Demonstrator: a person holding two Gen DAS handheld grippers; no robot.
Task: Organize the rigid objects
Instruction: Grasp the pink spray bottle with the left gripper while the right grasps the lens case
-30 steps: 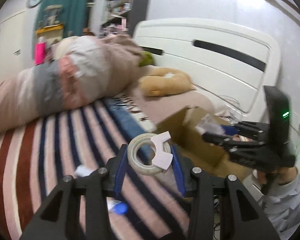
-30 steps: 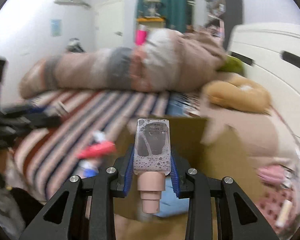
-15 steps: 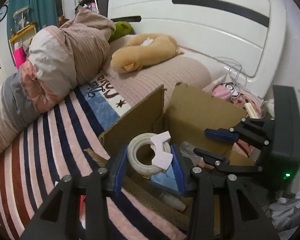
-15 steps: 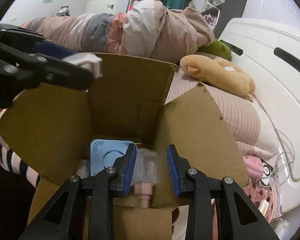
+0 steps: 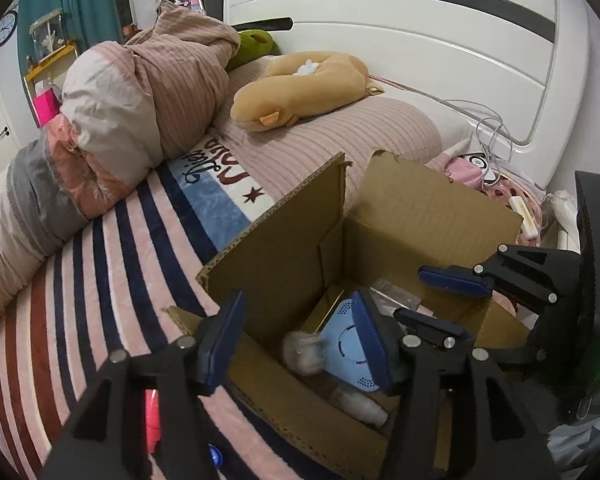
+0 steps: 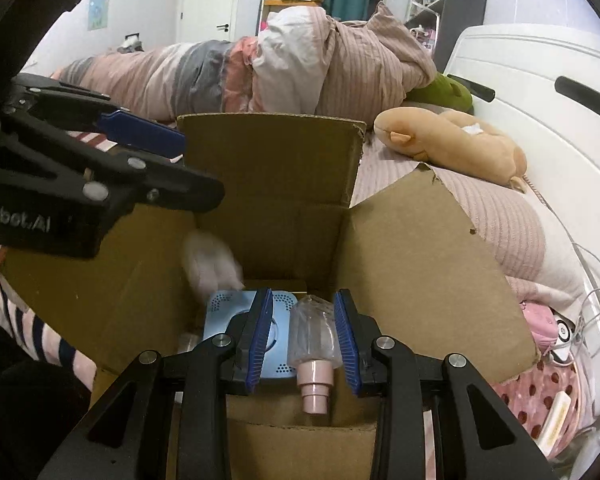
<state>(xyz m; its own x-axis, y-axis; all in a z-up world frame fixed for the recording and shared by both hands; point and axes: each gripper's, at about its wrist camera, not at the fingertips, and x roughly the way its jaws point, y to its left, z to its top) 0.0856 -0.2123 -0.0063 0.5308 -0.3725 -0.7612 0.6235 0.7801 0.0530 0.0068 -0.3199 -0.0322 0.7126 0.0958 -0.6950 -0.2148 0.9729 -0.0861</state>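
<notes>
**Clear plastic bottle w/ pink stepped cap: loose in the claw over the box, drop could go astray**

L side first. Left gripper (image 5: pixel 298 308) hangs over the near edge of the open brown cardboard box (image 5: pixel 284 256), fingers spread wide w/ nothing between them. Just under it is a whitish blurred lump (image 5: pixel 300 350), prob. something light in mid-fall. It's too smeared to name. It sits against the pale-blue perforated plastic gadget (image 5: pixel 346 344) lying on the box floor, and a small white bottle (image 5: pixel 360 400) lies on its side nearer the front wall.

R side. Right gripper (image 6: pixel 302 300) is inside the box mouth, cap end toward the camera. The clear bottle (image 6: pixel 314 332) is between the blue pads but not pinched. There's a gap on its L side, and it seems to lean on the R pad only, so I read the claw as let go.

Risks from here:
- Bottle may cling to the R pad and get dragged back out when the claw lifts, ending up on the front wall or off the box.
- Cap points at the front wall, so a tumble could send it over the edge.
- Both claws crowd one opening, so pulling out together could knock them together or catch a tall flap.
- Box stands on a soft striped bedspread (image 5: pixel 100 260), and a flap bump could tip it.
</notes>
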